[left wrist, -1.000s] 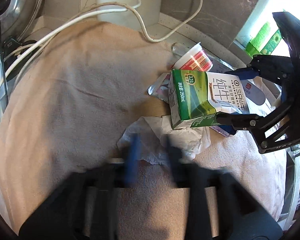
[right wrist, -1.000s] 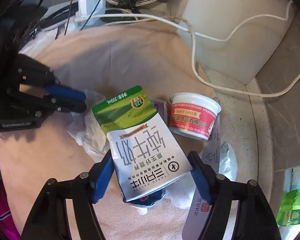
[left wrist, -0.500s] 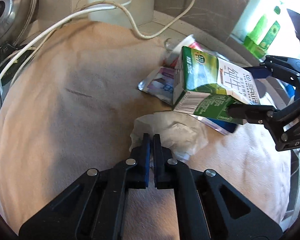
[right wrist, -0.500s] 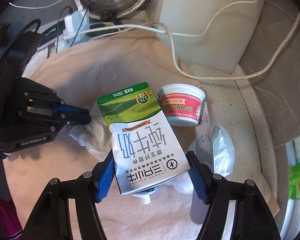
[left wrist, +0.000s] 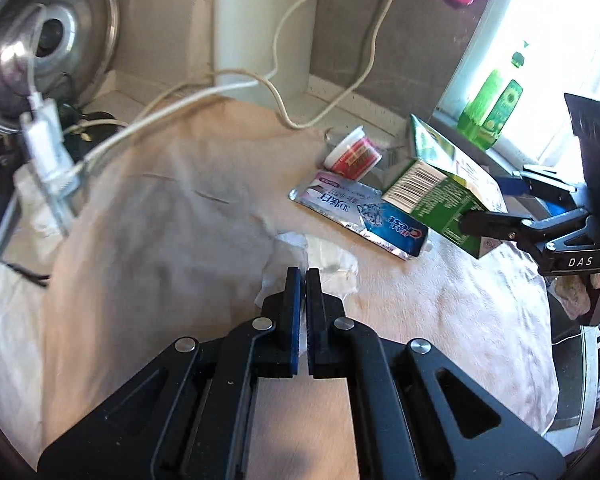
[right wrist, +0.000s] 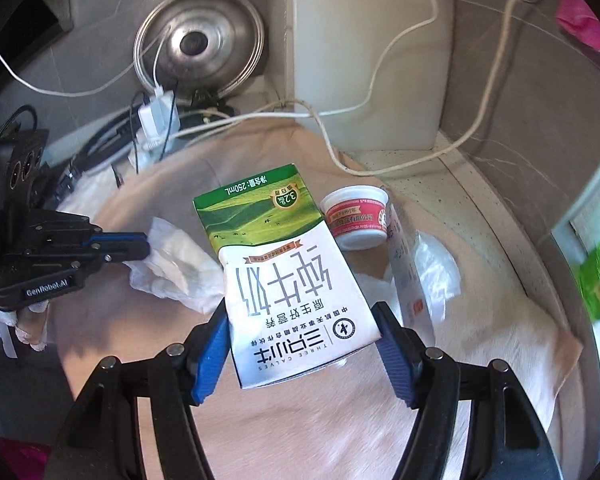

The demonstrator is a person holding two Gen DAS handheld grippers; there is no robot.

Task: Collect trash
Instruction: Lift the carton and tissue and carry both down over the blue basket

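The right gripper (right wrist: 304, 344) has its blue-padded fingers (right wrist: 210, 354) clamped on the sides of a green-and-white milk carton (right wrist: 284, 276), which is lifted clear of the cloth and tilted, its green end pointing away from the camera. The left gripper (left wrist: 303, 280) has its jaws pressed nearly together on the edge of a crumpled white tissue (right wrist: 172, 264); it reaches in level from the left side. Beyond the carton, a flattened toothpaste tube (left wrist: 364, 216) lies on the cloth, and a small red-and-white cup (right wrist: 356, 216) sits on its side just behind it. A beige cloth (left wrist: 160, 220) covers the work surface. At the back stand a white appliance (right wrist: 364, 48), a steel pot lid (right wrist: 198, 42) leaning on the wall, loose white cables (left wrist: 204, 96) and a charger plug (right wrist: 156, 114). A green bottle (left wrist: 492, 108) stands on the bright window ledge.
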